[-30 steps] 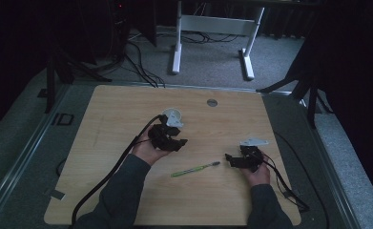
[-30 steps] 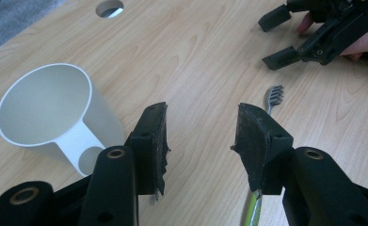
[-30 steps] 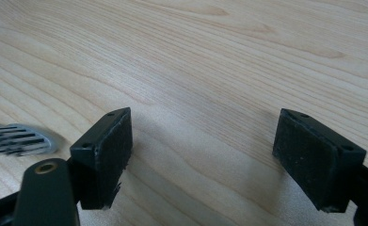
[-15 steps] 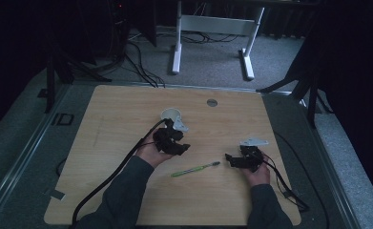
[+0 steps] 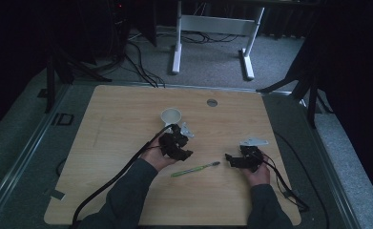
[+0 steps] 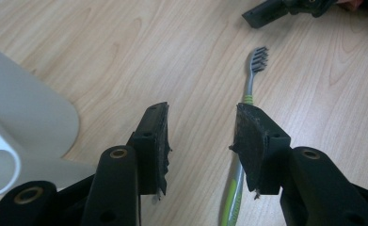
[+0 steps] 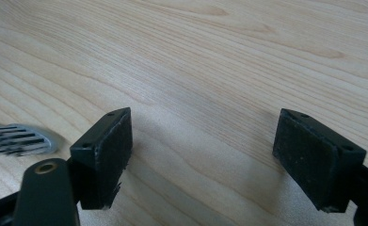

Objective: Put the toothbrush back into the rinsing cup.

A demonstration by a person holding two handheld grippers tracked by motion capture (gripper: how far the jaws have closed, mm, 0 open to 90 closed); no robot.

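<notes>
A green toothbrush [image 5: 196,168] with a grey head lies flat on the wooden table [image 5: 127,109], between the two hands. My left gripper [image 5: 188,153] hovers just left of and above it, open. In the left gripper view the left gripper [image 6: 201,113] has nothing between its pads, and the toothbrush [image 6: 250,87] runs out from under the right-hand pad [image 6: 250,141]. A white cup [image 5: 170,116] stands just behind this gripper and shows as the cup [image 6: 26,127] at the left. My right gripper [image 5: 228,157] rests open near the brush head [image 7: 17,139], wide apart in its own view [image 7: 203,127].
A small round grommet [image 5: 212,102] is set in the table near its far edge. Black cables trail from both grippers toward the front edge. Beyond the table stand a white frame [image 5: 212,24] and dark stands on a grey floor.
My left gripper has shifted slightly toward the toothbrush and turned, so the white cup behind it shows more fully. The right gripper and toothbrush have stayed put.
</notes>
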